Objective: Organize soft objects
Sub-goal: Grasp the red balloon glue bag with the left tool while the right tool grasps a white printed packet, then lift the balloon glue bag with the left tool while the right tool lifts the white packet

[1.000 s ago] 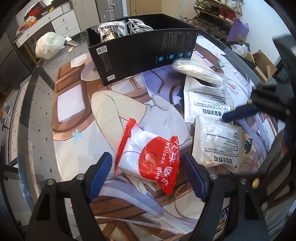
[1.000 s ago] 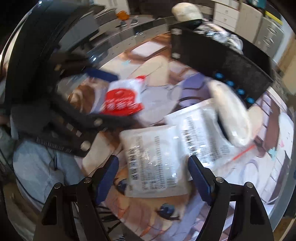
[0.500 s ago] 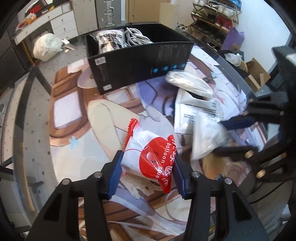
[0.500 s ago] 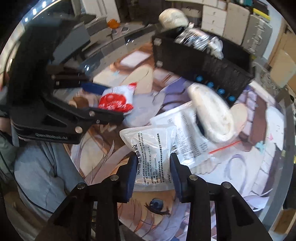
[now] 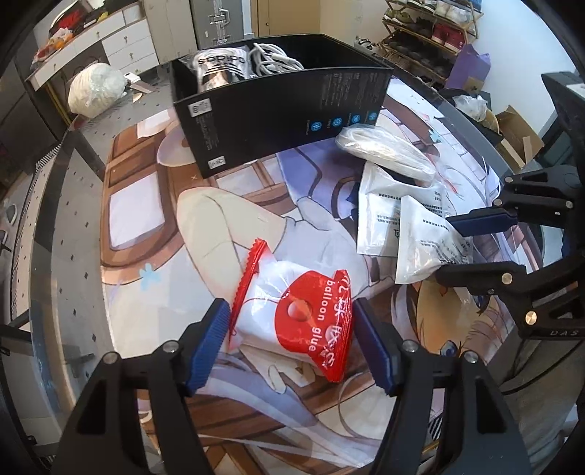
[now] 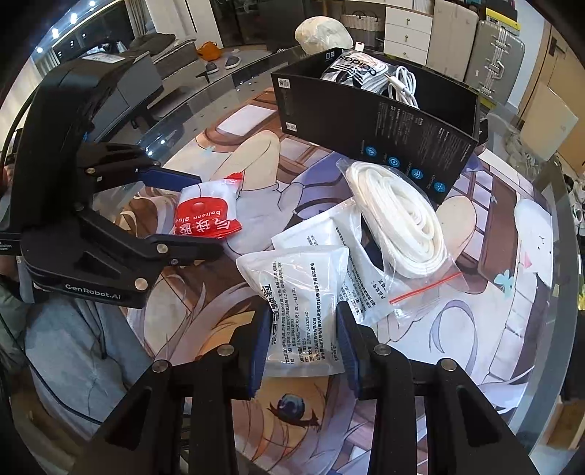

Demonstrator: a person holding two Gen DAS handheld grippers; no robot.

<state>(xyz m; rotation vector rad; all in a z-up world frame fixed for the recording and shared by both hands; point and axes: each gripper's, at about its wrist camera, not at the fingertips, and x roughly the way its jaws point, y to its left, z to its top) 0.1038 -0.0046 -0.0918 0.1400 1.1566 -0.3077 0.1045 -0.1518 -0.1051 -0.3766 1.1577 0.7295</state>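
Observation:
My left gripper (image 5: 290, 343) is shut on a red and white balloon glue packet (image 5: 292, 314), held just above the printed mat; the packet also shows in the right wrist view (image 6: 206, 213). My right gripper (image 6: 301, 345) is shut on a white sachet with black print (image 6: 299, 296), lifted off the mat; it shows at the right of the left wrist view (image 5: 426, 241). A second white sachet (image 6: 329, 230) lies flat beside it. A bagged coil of white cord (image 6: 396, 219) lies partly on that sachet. The open black box (image 5: 278, 113) stands at the back.
The black box (image 6: 376, 120) holds an adidas bag (image 5: 221, 67) and white cables (image 5: 272, 56). A printed mat (image 5: 153, 204) covers the glass table. A white bundle (image 5: 95, 87) lies beyond the table's far edge. A shoe rack (image 5: 427, 33) stands behind.
Both grippers went from open to shut: the left closed on the balloon glue packet, the right on the white sachet. Both packets have been lifted a little and crumpled.

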